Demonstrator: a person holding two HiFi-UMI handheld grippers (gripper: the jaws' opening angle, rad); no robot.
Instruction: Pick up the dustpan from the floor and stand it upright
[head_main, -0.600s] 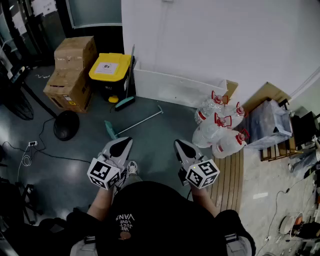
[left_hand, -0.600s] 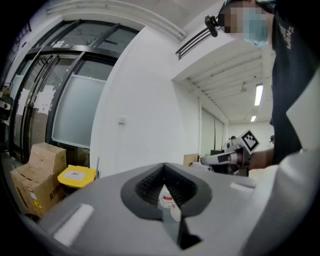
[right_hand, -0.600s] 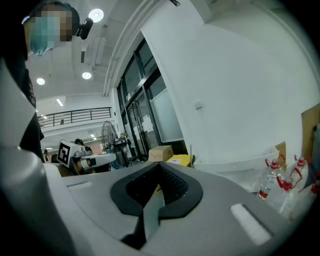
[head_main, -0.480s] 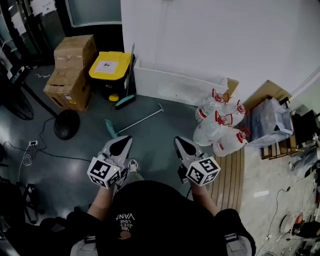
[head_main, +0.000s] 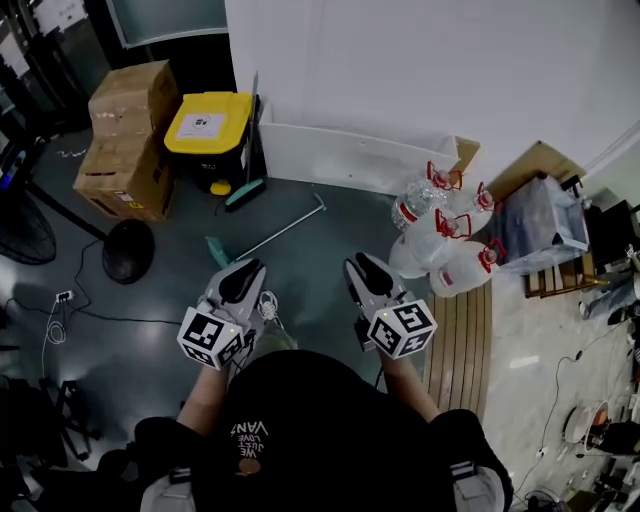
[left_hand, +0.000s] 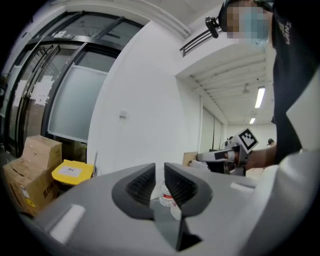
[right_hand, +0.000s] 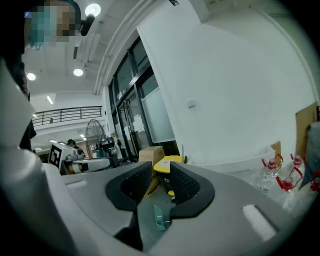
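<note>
Head view, item list, from the grippers outward.

1. Left gripper (head_main: 243, 272): held level over the floor (head_main: 330, 250). Left gripper view (left_hand: 160, 172): jaws closed to a thin slit, empty.
2. Right gripper (head_main: 362, 268): beside it, apart from it. Right gripper view (right_hand: 161, 172): jaws a little apart, gripping nothing.
3. Shoe (head_main: 267, 305): on the floor between the two grippers.
4. Dustpan (head_main: 217, 250): flat on the floor just ahead of the left gripper. Teal pan end nearest that gripper, partly behind its tip. Thin metal handle (head_main: 280, 225) slants up and right, with a short crosspiece at the far end. Neither gripper touches it.
5. Broom (head_main: 247, 192): teal head on the floor beyond the dustpan, shaft leaning up beside the bin.
6. Bin (head_main: 208, 122): black, yellow lid, by the wall (head_main: 400, 70).
7. Boxes (head_main: 125, 130): cardboard, stacked left of the bin.
8. Fan base (head_main: 128, 250): black disc, left of the dustpan, near it.
9. Cable (head_main: 60, 310): loose on the floor, far left.
10. Trough (head_main: 350, 160): white, long, along the wall foot; the handle's end lies near it.
11. Bottles (head_main: 440, 245): clear, red caps, clustered right of the handle, near the right gripper.
12. Slats (head_main: 460, 350): wooden, below the bottles.

Bare floor lies between handle and bottles, and around the pan end.
</note>
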